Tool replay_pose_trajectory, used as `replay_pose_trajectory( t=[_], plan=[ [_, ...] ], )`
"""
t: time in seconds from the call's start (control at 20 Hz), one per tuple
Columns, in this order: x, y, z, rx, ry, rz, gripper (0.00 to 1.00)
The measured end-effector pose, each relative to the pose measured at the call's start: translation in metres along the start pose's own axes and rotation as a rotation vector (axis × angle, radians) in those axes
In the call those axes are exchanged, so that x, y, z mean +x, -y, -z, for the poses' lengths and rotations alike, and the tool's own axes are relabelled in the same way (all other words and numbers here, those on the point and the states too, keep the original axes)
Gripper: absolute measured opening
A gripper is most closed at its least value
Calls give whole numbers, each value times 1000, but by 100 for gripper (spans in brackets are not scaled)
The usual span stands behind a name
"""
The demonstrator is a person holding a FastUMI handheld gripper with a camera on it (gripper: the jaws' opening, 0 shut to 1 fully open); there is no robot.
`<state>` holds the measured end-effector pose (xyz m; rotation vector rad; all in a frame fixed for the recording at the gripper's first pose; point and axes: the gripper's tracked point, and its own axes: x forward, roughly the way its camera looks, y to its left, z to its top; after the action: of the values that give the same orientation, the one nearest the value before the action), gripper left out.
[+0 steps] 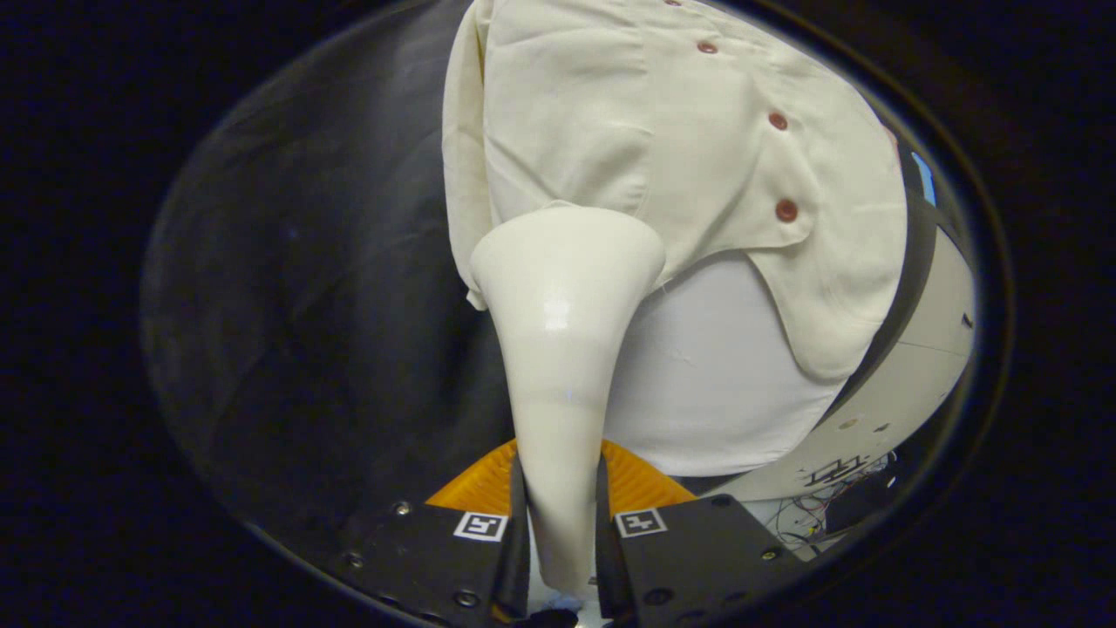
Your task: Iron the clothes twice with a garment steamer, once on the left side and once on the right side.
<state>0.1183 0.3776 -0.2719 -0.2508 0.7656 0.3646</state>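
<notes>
- My gripper (pixel 562 532) covers the steamer (pixel 562 331) handle's base, so I can't see its end;
- the steamer's flared head hides part of the shirt (pixel 645 131) hem;
- the shirt's collar is cut off.

One cream shirt (pixel 671 148), four red buttons (pixel 785 209), one white steamer (pixel 562 349), one gripper (pixel 562 541) clamping it

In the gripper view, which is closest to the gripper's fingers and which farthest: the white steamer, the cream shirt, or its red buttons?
1. White cone-shaped steamer: its handle is clamped between the gripper's fingers.
2. Cream buttoned shirt: beyond the fingers, at the steamer's wide head.
3. Dark red buttons: farther out, in a row along the shirt's right front edge.
</notes>
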Motion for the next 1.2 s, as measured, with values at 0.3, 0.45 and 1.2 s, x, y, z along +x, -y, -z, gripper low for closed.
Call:
replay_pose_trajectory(
  t=[0.3, 0.45, 1.2],
  plan=[
    [-89, -2, -37, -11, 65, -25, 31],
    [-132, 7, -64, 15, 122, -32, 31],
    [-258, 112, -205, 201, 354, 66, 30]
  ],
)
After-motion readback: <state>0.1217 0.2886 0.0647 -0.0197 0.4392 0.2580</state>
